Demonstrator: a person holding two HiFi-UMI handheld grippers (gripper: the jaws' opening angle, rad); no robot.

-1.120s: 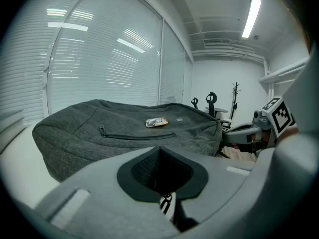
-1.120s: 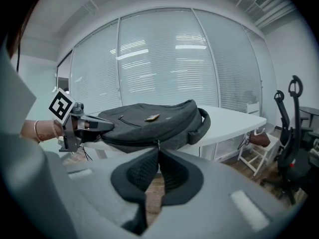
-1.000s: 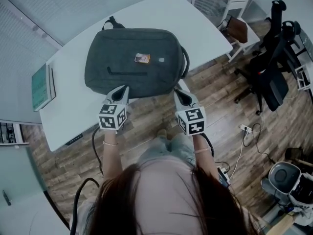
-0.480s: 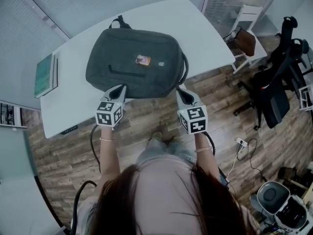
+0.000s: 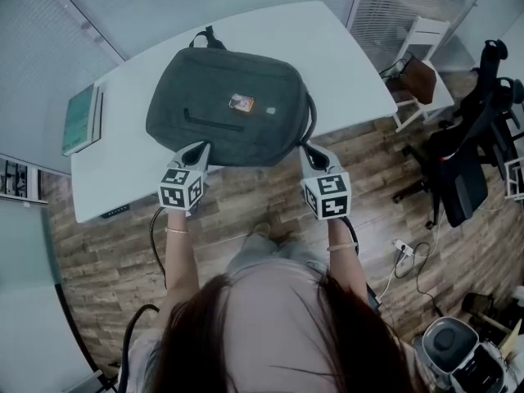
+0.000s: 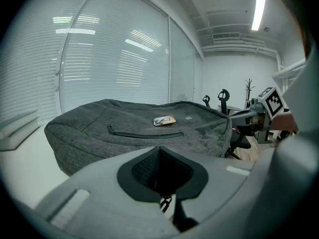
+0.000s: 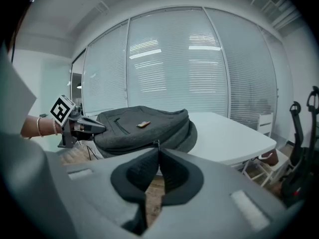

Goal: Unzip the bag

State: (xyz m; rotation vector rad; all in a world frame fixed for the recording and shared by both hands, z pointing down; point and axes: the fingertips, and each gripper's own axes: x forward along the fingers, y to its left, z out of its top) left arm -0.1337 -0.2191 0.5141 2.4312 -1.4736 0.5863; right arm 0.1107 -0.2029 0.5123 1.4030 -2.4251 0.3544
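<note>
A dark grey bag [image 5: 225, 109] lies flat on the white table [image 5: 344, 56], with an orange tag [image 5: 241, 102] and a front pocket zip [image 5: 214, 123] on top. My left gripper [image 5: 201, 147] is shut, its tip against the bag's near left edge; nothing shows between its jaws [image 6: 159, 149]. At the bag's near right corner, beside the strap, my right gripper [image 5: 309, 148] is shut. In the right gripper view a small zipper pull [image 7: 156, 143] sticks up at the fingertips, in line with the bag's [image 7: 144, 128] side zip.
A green book [image 5: 82, 119] lies at the table's left end. A white chair with a brown bag [image 5: 417, 76] and a black office chair [image 5: 463, 154] stand to the right. Cables [image 5: 409, 252] trail over the wooden floor.
My right gripper has shifted to the right along the bag's near edge. The left gripper has kept its place at the bag's left edge.
</note>
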